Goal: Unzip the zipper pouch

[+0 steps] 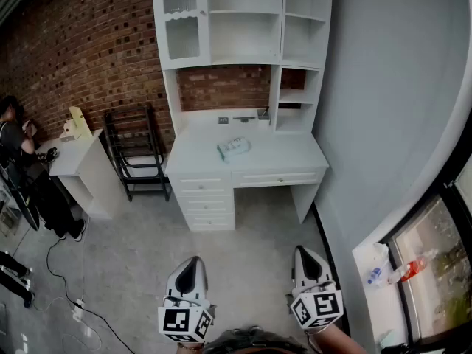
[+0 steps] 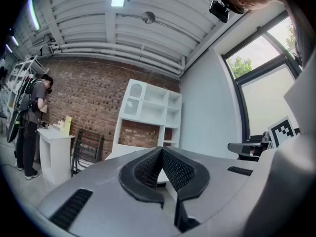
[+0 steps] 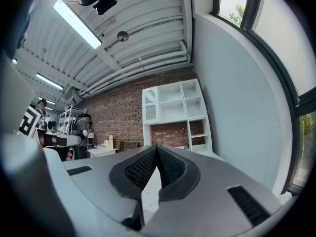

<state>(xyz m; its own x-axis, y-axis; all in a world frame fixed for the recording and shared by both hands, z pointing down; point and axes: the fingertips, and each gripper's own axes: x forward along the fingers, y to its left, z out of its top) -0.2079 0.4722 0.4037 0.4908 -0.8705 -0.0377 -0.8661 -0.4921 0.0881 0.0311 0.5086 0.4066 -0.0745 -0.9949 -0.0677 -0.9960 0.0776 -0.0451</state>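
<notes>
Nothing of the unzipping has begun: you stand well back from a white desk (image 1: 295, 157), and the zipper pouch (image 1: 234, 148) lies flat on its top, near the middle, untouched and far from both tools. It is a small, pale, soft-looking packet with a faint blue-green tint. It is too small from here to tell where its zip runs or whether it is closed. Your left gripper (image 1: 194, 260) and right gripper (image 1: 301, 251) sit low in the head view, side by side and apart, both pointing level towards the desk. Each has smooth grey plastic shells that taper to a point. Each gripper view shows the black, finely ribbed pads (image 2: 148, 169) pressed together at the tip, with nothing between them. By my reading the whole job is left: walk up, pin the pouch with one tool, pinch the pull tab with the other and draw it along. The desk has three drawers on its left, one shallow drawer on its right and a tall open-shelved hutch (image 1: 243, 21) above it, all painted a smooth matt white. Behind it stands a rough red brick wall (image 1: 88, 50), and underfoot is a mottled grey floor (image 1: 147, 257).
</notes>
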